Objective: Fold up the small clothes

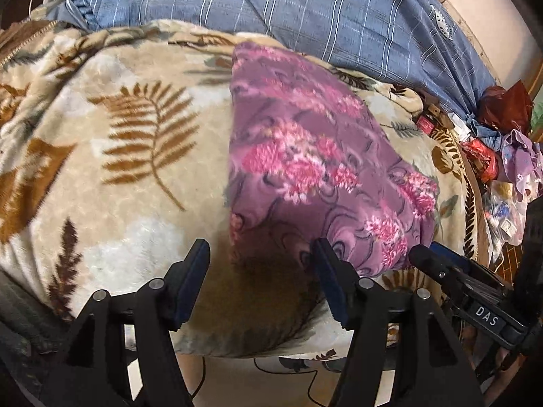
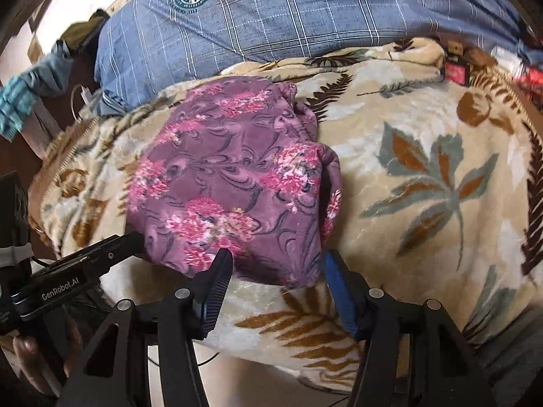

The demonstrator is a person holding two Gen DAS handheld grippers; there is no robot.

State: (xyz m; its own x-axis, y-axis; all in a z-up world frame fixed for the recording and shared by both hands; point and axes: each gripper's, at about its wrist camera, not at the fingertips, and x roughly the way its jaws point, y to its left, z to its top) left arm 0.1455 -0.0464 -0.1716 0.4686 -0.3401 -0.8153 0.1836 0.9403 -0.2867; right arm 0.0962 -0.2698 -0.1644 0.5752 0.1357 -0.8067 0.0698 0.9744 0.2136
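With the left claw (image 1: 261,268) gaping empty at the near-left corner of the folded purple floral garment (image 1: 315,169) on the leaf-patterned blanket (image 1: 135,156), and the right claw (image 2: 276,273) open astride its near-right edge, a one-layer pinch could drag the fold apart.

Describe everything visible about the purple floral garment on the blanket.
The purple floral garment is soft, fleecy-looking fabric with pink flower clusters and dark swirls. It lies folded into a compact, roughly flat bundle on the beige leaf-print blanket, gathered layers showing along one side. Neither gripper holds it.
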